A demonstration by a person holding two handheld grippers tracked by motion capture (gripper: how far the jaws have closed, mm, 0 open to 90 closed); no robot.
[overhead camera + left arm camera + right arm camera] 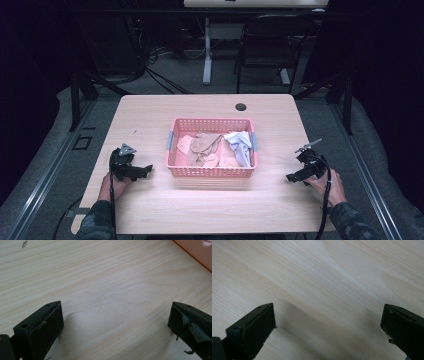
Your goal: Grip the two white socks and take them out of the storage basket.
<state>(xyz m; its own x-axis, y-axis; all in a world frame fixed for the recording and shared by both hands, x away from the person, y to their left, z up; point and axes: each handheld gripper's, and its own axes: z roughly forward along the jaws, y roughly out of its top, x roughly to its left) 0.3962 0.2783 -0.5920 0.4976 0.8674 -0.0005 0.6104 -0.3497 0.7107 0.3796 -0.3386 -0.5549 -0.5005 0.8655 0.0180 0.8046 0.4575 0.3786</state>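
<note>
A pink plastic basket [212, 171] with perforated walls is sitting upright near the middle of the light wooden table [150, 210], its long side facing the person. Grey tabs are showing on its left and right short rims. Inside, several cloths are lying crumpled together: a peach-coloured cloth [184, 145] is filling the left part, a tan cloth [205, 142] is draped over the middle, and a pale lavender-white cloth [240, 145] is bunched at the right end. All are staying below or about level with the rim. An orange-pink corner of the basket [197, 250] is showing at the upper right of the left gripper view.
</note>
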